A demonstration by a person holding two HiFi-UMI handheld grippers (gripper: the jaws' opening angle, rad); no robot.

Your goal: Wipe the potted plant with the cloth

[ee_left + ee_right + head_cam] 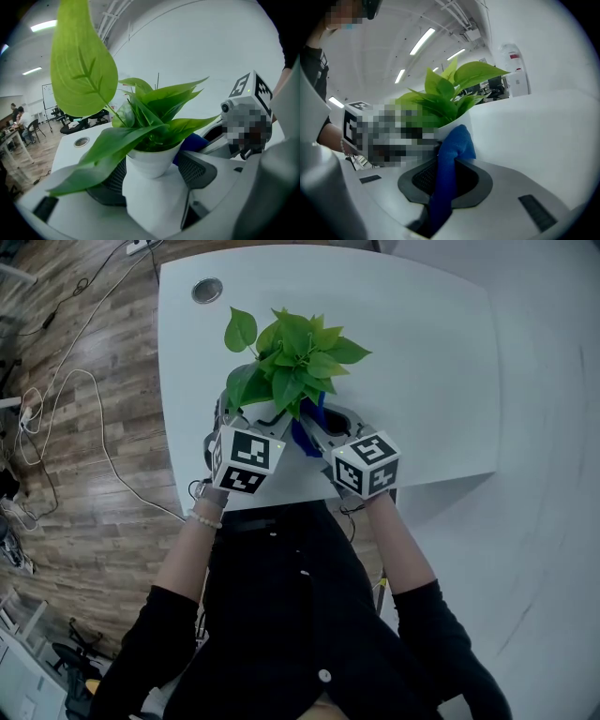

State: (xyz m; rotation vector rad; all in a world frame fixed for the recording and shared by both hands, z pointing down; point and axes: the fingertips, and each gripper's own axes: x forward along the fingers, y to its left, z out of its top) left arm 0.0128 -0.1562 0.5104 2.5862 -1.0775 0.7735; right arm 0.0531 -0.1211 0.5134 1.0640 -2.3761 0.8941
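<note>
Nearest the camera, head view: the person's dark-sleeved forearms reached forward over the near edge of the white table (422,371); a beaded bracelet (204,517) sat on the left wrist.

Left gripper (246,427): jaws held part-way apart with the white pot (152,161) between them; in the left gripper view both dark ribbed pads (108,180) lay against the pot's sides, one left and one right, so it had the pot clasped (151,171).

Right gripper (323,432): jaws drawn together on the blue cloth (449,173); the cloth ran up out of the narrow gap and folded over at its far end, which lay against the near side of the pot's wall (454,124). In the head view the cloth (305,435) showed between the two grippers, just right of the pot (265,412); the left gripper view caught a blue corner of it (194,140) behind the pot on the right.

Potted plant (291,357): upright near the table's near edge, left of centre; broad green leaves spread over both grippers' tips; one large leaf (240,330) stood out to the far left.

Farther off: a round cable grommet (207,290) near the table's far-left corner; wooden floor (75,474) left of the table, with loose cables (56,399) trailing across it.
</note>
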